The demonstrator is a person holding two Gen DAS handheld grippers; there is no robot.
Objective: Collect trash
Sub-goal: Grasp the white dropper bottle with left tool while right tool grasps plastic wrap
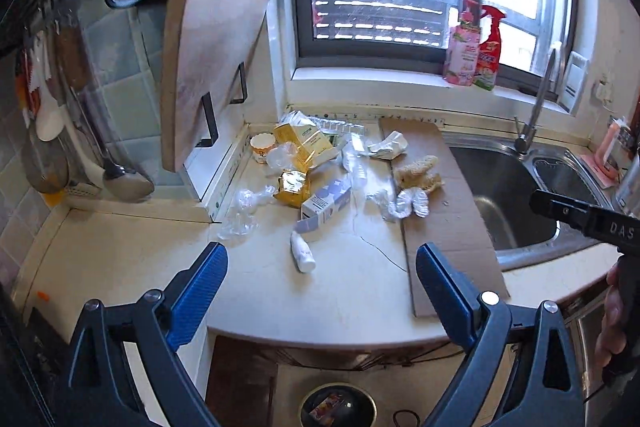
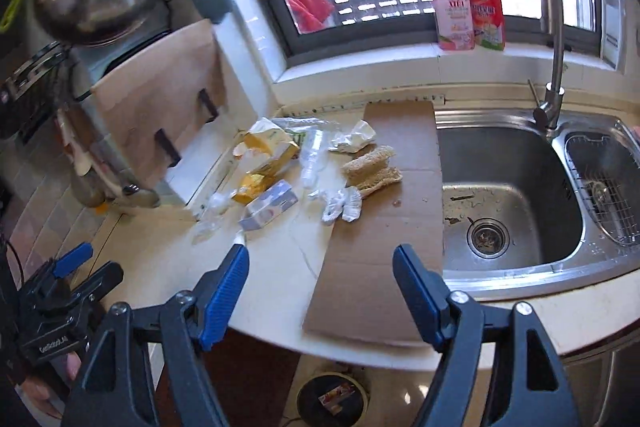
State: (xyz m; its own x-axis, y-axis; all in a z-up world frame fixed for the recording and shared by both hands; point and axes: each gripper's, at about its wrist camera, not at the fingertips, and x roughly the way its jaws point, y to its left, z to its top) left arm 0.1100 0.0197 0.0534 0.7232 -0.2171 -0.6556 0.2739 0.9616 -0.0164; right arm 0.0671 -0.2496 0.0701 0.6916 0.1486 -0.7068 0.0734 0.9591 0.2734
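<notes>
Stage, as judged: between pickups; left gripper [image 1: 322,263] and right gripper [image 2: 320,265] both hang over the desk [image 1: 348,291] edge, fingers spread with nothing between them. Trash: heaped mid-frame near the back wall — yellow box [image 1: 306,143], gold wrapper [image 1: 294,187], lilac carton [image 1: 326,205], white bottle [image 1: 303,257] lying nearest, foil [image 1: 412,205] and loofah [image 1: 418,173] on the cardboard [image 1: 452,247]; bin [image 1: 338,405] on the floor, bottom centre, one scrap inside. Next move likely: reach forward to the bottle, close on its body, carry back over the bin.
</notes>
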